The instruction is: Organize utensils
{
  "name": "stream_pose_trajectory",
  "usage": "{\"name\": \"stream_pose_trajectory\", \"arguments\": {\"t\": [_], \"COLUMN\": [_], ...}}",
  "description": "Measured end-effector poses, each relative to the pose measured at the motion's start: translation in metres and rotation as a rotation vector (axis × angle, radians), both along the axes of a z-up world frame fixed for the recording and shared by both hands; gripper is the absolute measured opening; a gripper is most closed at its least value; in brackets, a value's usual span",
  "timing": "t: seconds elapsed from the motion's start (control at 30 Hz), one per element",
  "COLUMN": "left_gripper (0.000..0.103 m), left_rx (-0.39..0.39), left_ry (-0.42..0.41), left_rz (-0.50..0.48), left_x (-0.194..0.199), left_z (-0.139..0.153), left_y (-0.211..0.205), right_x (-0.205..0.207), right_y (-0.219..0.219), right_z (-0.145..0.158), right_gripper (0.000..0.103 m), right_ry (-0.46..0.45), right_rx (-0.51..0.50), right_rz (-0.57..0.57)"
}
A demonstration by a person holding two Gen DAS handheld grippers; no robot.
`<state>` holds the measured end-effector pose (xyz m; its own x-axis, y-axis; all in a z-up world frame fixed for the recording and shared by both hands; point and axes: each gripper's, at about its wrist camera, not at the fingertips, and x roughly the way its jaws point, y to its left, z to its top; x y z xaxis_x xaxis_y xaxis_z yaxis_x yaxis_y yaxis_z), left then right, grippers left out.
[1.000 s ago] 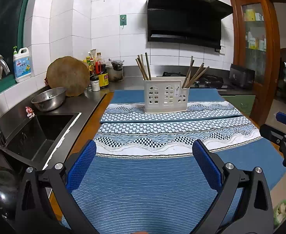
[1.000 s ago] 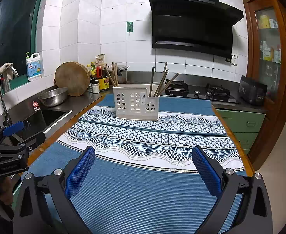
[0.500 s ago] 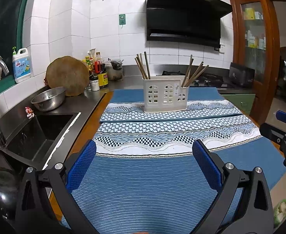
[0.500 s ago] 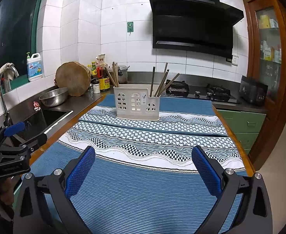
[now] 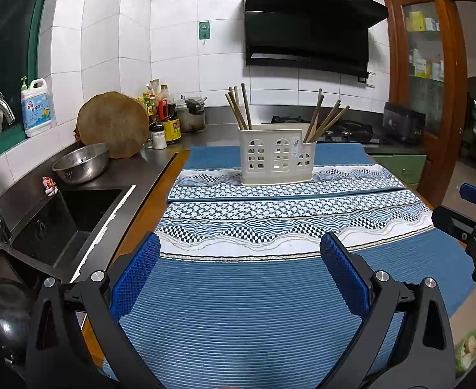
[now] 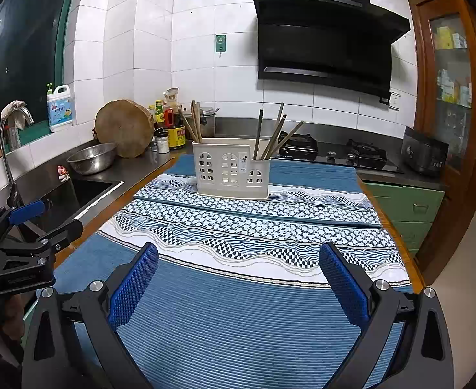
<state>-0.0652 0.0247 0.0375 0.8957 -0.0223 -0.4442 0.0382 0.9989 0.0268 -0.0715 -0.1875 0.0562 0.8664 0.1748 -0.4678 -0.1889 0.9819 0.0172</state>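
- Grippers both hover low over the blue mat (image 5: 238, 308): left gripper (image 5: 239, 261), right gripper (image 6: 238, 270), fingers spread wide, nothing held
- White utensil holder (image 5: 276, 157) stands upright far across the mat
- Chopsticks (image 5: 238, 107) lean in both its end compartments

small white brand lettering on range hood (image 6: 328, 22) unreadable, detergent jug (image 5: 36, 107) label print illegible, yellow sauce bottle (image 6: 177, 136) label unreadable

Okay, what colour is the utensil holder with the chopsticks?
Cream white utensil holder, clearest in the left wrist view.
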Motion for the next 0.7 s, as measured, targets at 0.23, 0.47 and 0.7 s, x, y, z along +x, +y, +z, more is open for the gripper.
{"name": "stream_pose_trajectory", "arguments": {"t": [0.23, 0.47, 0.7], "left_gripper": [0.098, 0.098, 0.098], "left_rx": [-0.002, -0.003, -0.004], "left_ry": [0.004, 0.01, 0.01], "left_rz": [0.002, -0.001, -0.001], "left_x": [0.0016, 0.0018, 0.0012], "left_z": [-0.0024, -0.0049, -0.0052], "left_y": [0.0003, -0.0015, -0.0019], "right_x": [-0.0001, -0.0007, -0.0002], "right_y": [0.001, 0.0014, 0.0019], "right_z": [-0.0005, -0.0012, -0.0026], "right_gripper": [0.096, 0.096, 0.096], "right_ry": [0.0, 0.002, 0.004], "right_rx": [-0.001, 0.001, 0.001], "right_rz": [0.003, 0.002, 0.007]}}
